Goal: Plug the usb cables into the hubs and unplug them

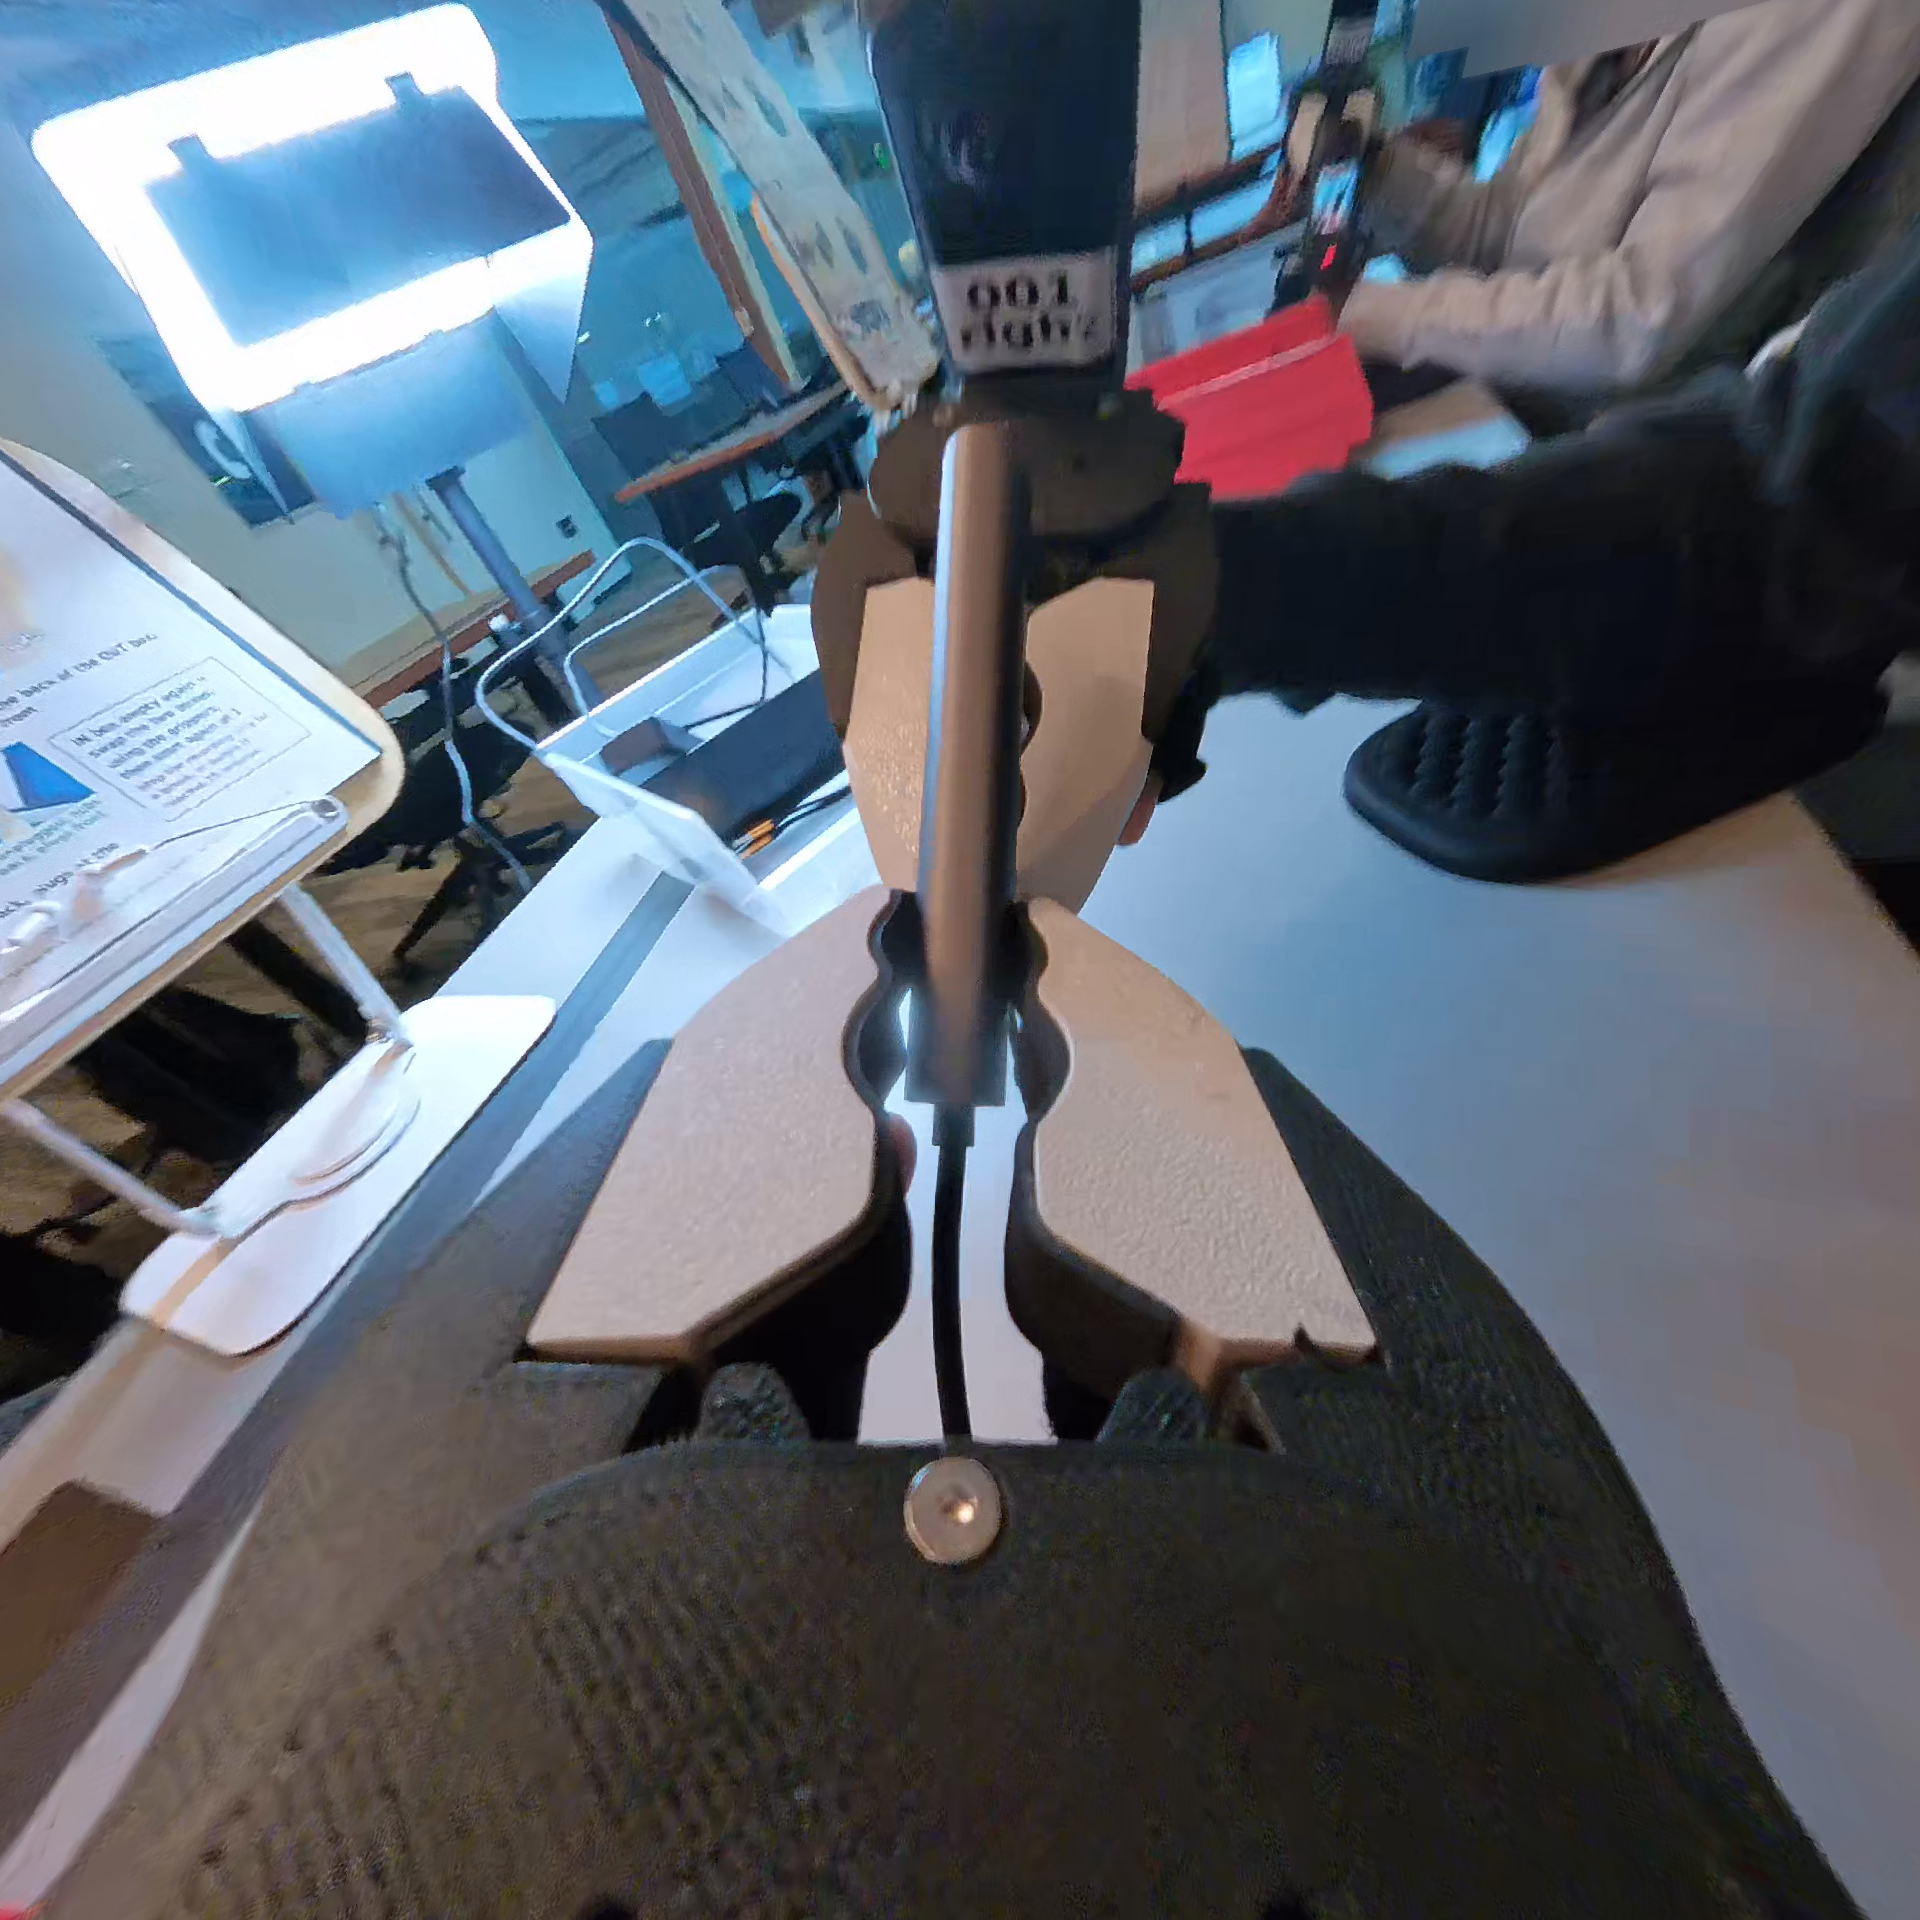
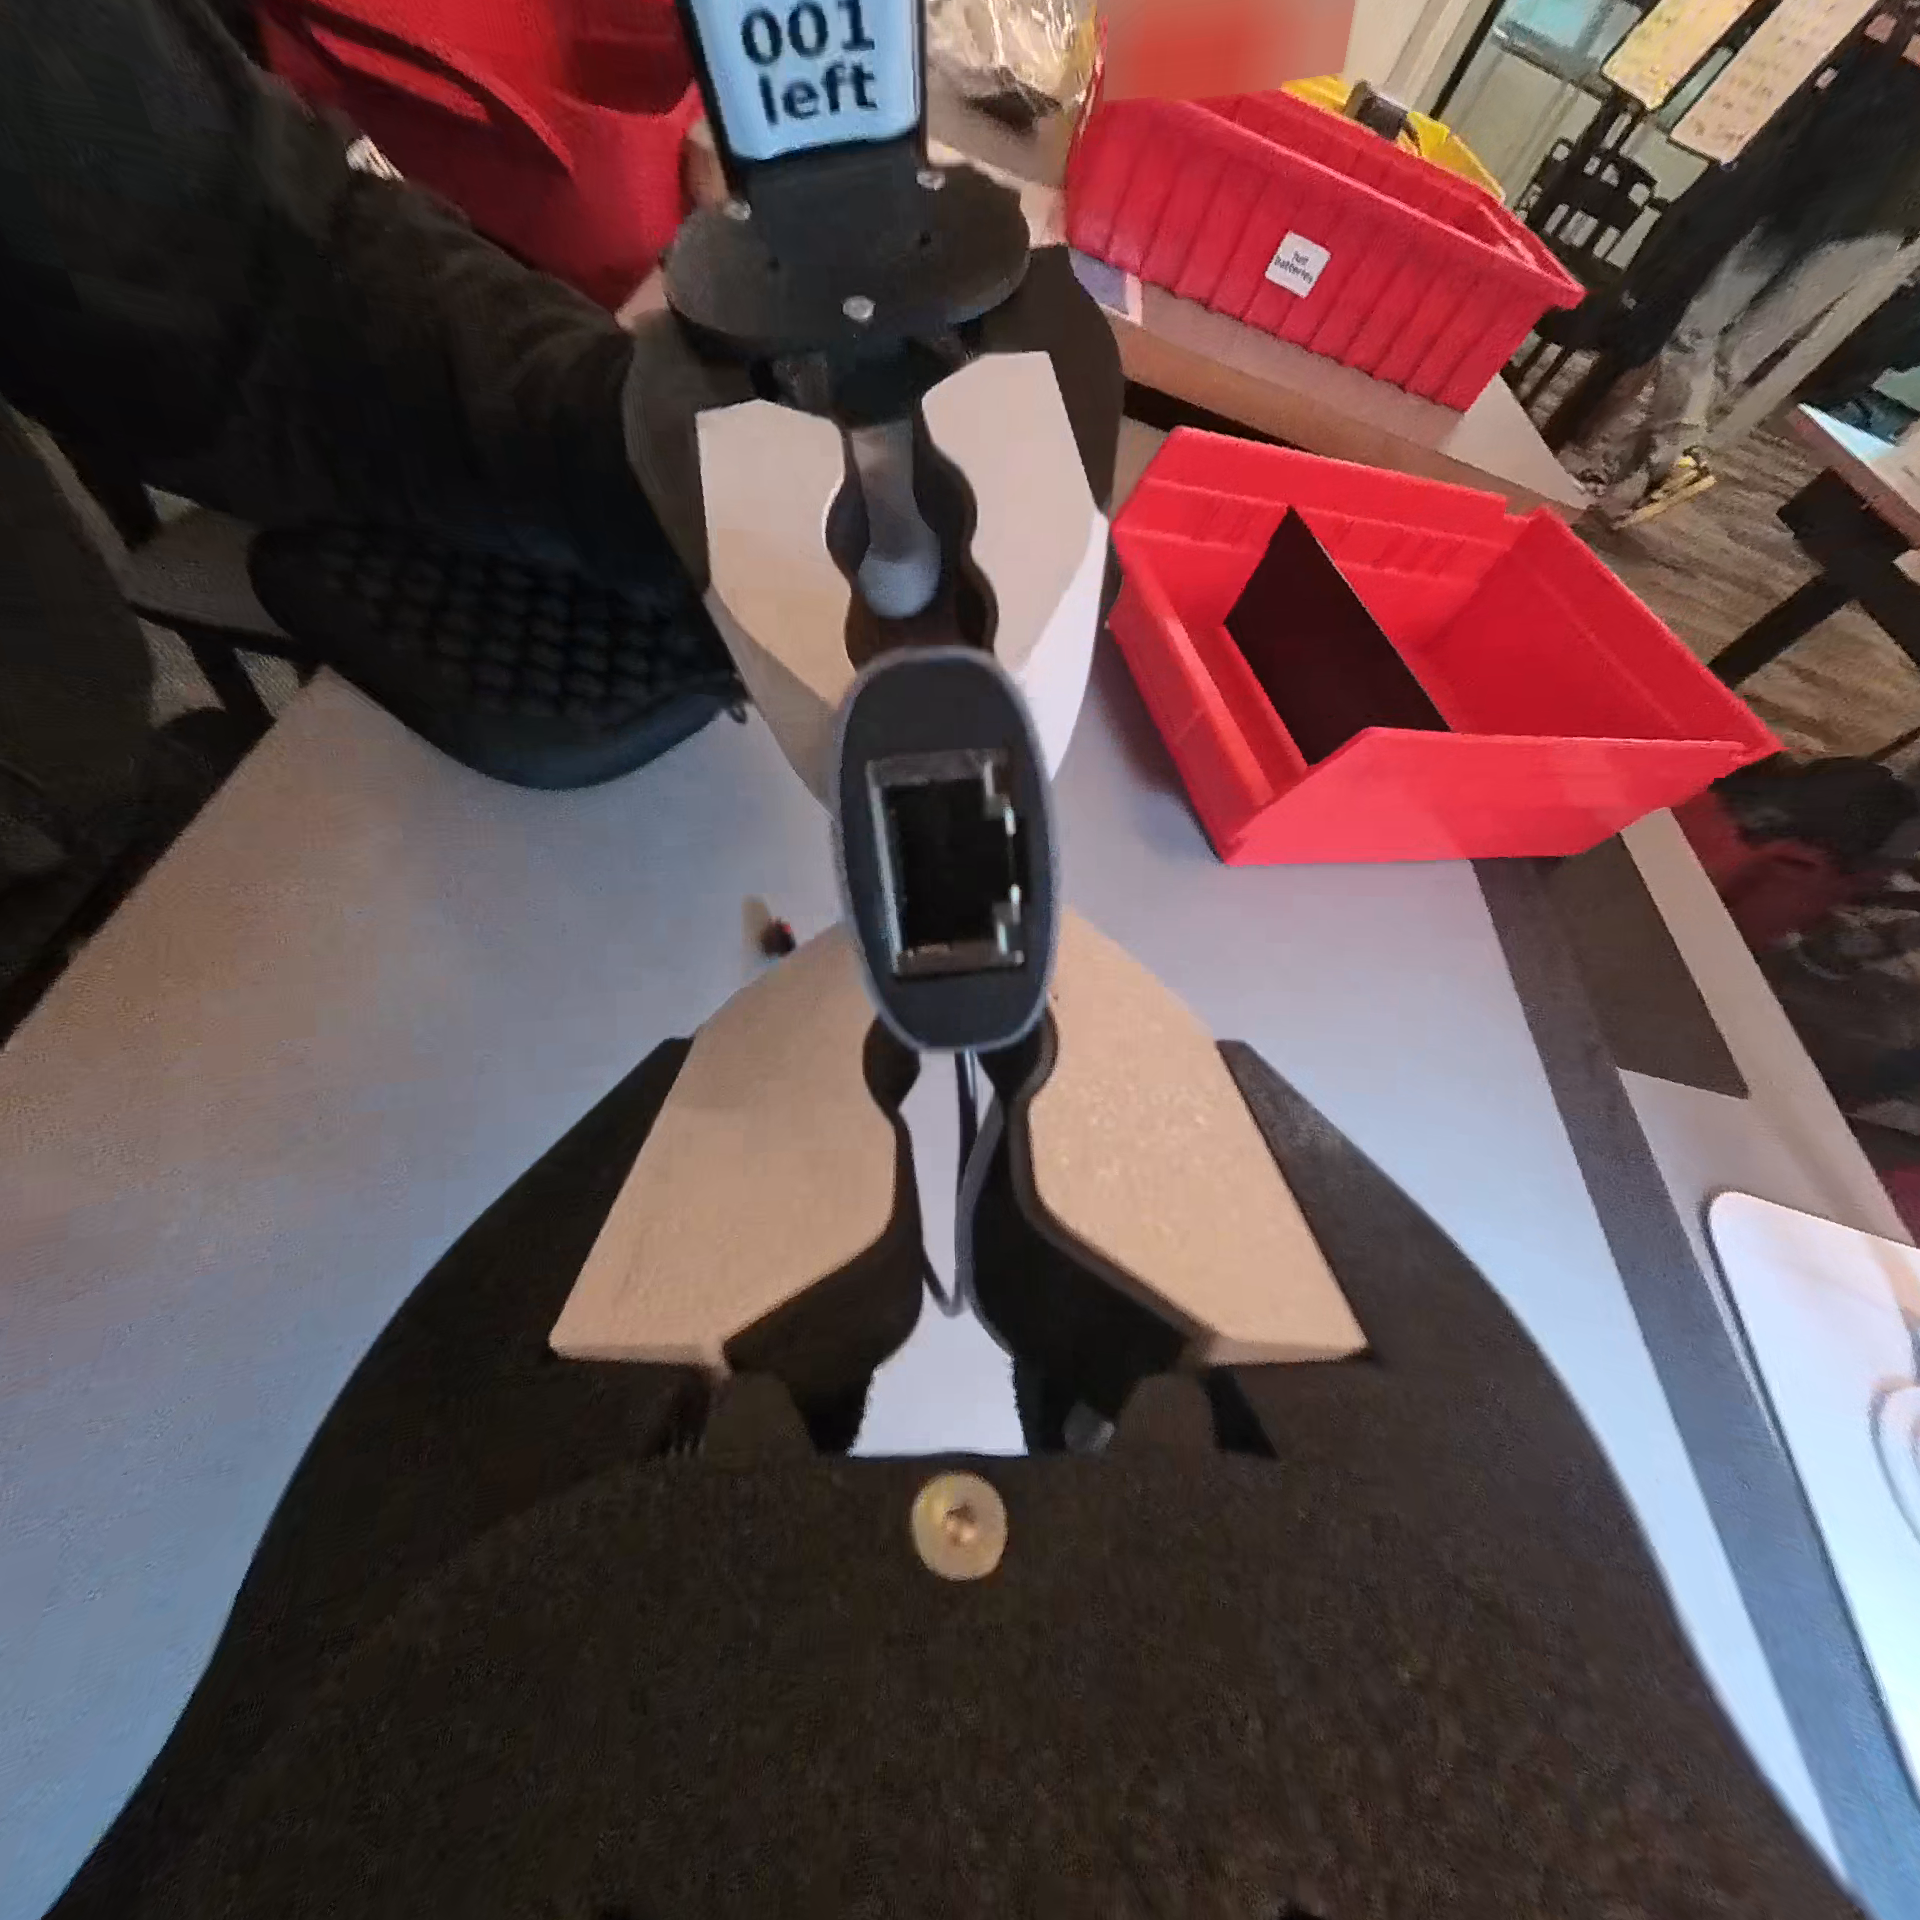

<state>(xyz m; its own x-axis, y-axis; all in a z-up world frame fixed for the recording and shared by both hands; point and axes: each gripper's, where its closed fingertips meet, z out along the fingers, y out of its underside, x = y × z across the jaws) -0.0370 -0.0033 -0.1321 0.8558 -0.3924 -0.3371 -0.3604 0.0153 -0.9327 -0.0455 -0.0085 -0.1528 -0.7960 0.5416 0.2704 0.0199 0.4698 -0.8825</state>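
Hub (image 1: pixel 961 790) held aloft over the tabletop (image 1: pixel 1455 1039), pinched at opposite ends by left gripper (image 1: pixel 956 997) and right gripper (image 2: pixel 956 1039); keep both aligned, pulling straight along the cable (image 1: pixel 948 1278).

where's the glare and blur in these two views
Left wrist view: the lit panel at upper left blows out to white; the person's sleeve at right is smeared. Right wrist view: even light, the hub fairly sharp, the red bin soft; both views bend the table edges.

Bright indoor light, a glaring lamp panel (image 1: pixel 312 208) blown out, backgrounds blurred, edges bent by wide-angle distortion.
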